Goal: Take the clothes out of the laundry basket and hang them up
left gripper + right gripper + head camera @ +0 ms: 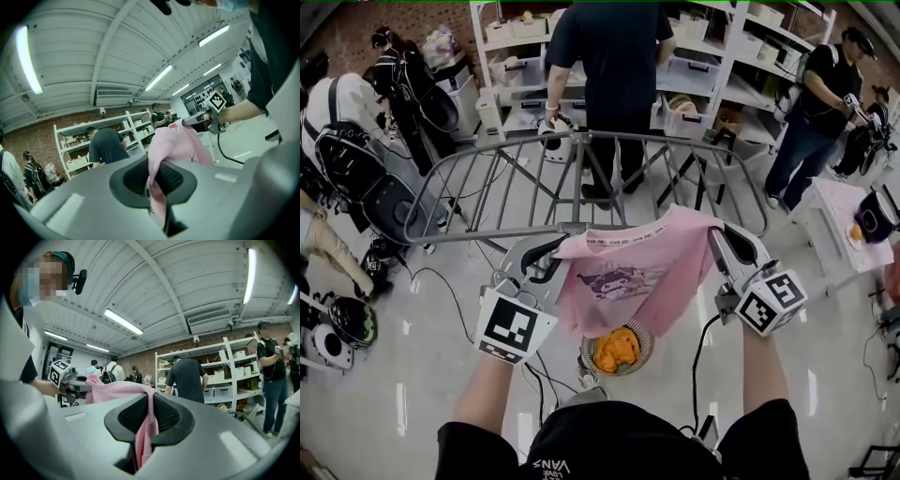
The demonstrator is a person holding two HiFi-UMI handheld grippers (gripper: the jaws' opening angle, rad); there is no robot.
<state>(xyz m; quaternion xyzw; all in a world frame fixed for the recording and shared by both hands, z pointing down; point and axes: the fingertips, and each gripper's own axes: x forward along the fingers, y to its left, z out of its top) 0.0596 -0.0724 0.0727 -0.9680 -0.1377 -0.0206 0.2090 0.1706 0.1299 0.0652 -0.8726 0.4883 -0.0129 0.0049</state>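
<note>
Pink shirt (633, 272), one, stretched between our left gripper (551, 260) and right gripper (716, 236), both clamped on it; one basket (651, 345) below holds one orange garment (617, 350).

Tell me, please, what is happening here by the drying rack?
A person holds a tool in each hand, and both are clamped on one pink shirt. The left tool grips one top edge and the right tool the other, so the shirt hangs spread between them in front of the grey drying rack; it does not look draped over it yet. Below, on the floor, sits the laundry basket with an orange garment inside.
</note>
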